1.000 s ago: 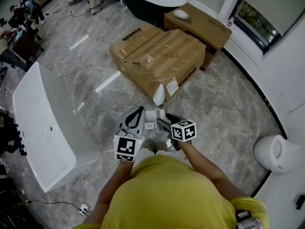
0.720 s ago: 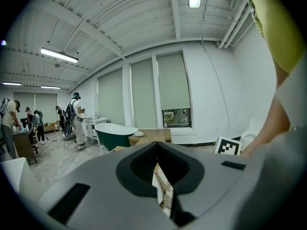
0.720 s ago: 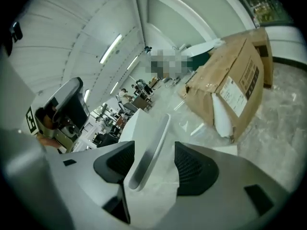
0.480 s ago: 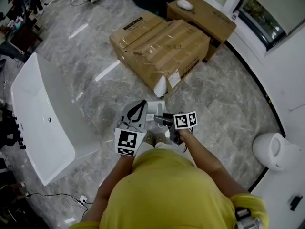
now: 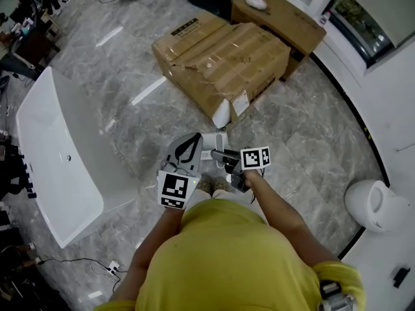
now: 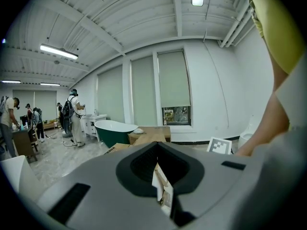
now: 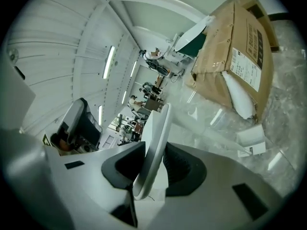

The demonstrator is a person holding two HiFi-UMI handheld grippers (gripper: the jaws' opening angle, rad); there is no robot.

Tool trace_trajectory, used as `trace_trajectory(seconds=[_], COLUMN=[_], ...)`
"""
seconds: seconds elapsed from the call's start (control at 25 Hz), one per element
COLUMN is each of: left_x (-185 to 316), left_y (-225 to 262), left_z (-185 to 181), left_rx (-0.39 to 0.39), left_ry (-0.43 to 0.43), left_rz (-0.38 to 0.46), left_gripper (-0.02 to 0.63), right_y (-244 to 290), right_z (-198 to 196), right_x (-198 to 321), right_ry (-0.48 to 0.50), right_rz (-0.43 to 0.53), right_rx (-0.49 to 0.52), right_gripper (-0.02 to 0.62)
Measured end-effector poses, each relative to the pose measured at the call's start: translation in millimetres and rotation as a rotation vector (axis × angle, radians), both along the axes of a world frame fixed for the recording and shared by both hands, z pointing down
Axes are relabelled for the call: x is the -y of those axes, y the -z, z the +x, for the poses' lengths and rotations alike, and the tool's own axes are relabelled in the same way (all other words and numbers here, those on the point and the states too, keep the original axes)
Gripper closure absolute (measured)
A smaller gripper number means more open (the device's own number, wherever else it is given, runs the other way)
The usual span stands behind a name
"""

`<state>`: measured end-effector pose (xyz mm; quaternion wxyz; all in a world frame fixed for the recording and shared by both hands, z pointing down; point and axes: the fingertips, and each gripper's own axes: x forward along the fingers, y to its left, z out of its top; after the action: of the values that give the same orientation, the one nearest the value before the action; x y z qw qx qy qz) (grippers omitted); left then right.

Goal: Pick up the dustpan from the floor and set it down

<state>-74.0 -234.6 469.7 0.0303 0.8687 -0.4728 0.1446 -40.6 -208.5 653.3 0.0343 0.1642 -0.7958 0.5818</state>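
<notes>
The white dustpan (image 5: 207,155) hangs in front of me between both grippers. In the right gripper view its thin curved white wall (image 7: 154,143) stands upright between the jaws. My right gripper (image 7: 149,169) has just been closing and is now shut on it; in the head view this gripper (image 5: 218,153) points left. My left gripper (image 5: 192,139) points away from me with its tips together. In the left gripper view a thin pale edge with a printed label (image 6: 161,188) sits pinched in the left gripper (image 6: 160,176). Most of the pan is hidden by the jaws.
A torn cardboard box (image 5: 224,60) lies just ahead, with white foam (image 5: 221,114) and a small white piece (image 5: 219,140) at its near corner. A second brown box (image 5: 285,18) stands behind it. A white bathtub (image 5: 55,154) is left, a toilet (image 5: 376,206) right. People (image 6: 72,114) stand far off.
My right gripper has rolled and edged left toward the left gripper, and its jaws have gone from wide open to closed on the white pan wall. The left gripper has barely moved.
</notes>
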Motion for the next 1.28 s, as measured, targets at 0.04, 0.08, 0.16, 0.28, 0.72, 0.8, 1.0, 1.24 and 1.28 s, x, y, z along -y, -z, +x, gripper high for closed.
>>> trace_trajectory(seconds=[0.04, 0.08, 0.16, 0.28, 0.72, 0.8, 1.0, 1.24, 1.28], left_x=[1, 1, 2, 1, -1, -1, 0, -1, 0], left_y=[0, -1, -3, -5, -2, 0, 2, 4, 4], left_z=[0, -1, -2, -2, 1, 1, 3, 2, 2], left_rx=[-0.002, -0.003, -0.005, -0.011, -0.026, -0.028, -0.031, -0.031, -0.032], left_ry=[0.0, 0.002, 0.005, 0.006, 0.006, 0.006, 0.007, 0.013, 0.014], left_rz=[-0.001, -0.002, -0.006, -0.012, -0.01, -0.007, -0.01, -0.007, -0.007], left_gripper=[0.604, 0.604, 0.604, 0.604, 0.604, 0.604, 0.604, 0.604, 0.604], right_y=[7, 15, 31, 51, 130, 138, 161, 192, 196], right_z=[-1, -2, -4, -5, -2, -1, 0, 5, 6], right_x=[1, 2, 2, -1, -19, -25, -34, -38, -38], right_ry=[-0.001, 0.0, 0.011, 0.014, 0.02, 0.032, 0.05, 0.043, 0.044], right_rz=[0.008, 0.018, 0.035, 0.04, 0.057, 0.057, 0.067, 0.078, 0.083], right_rx=[0.021, 0.042, 0.071, 0.089, 0.174, 0.151, 0.148, 0.185, 0.186], right_gripper=[0.469, 0.468, 0.463, 0.459, 0.453, 0.449, 0.449, 0.448, 0.448])
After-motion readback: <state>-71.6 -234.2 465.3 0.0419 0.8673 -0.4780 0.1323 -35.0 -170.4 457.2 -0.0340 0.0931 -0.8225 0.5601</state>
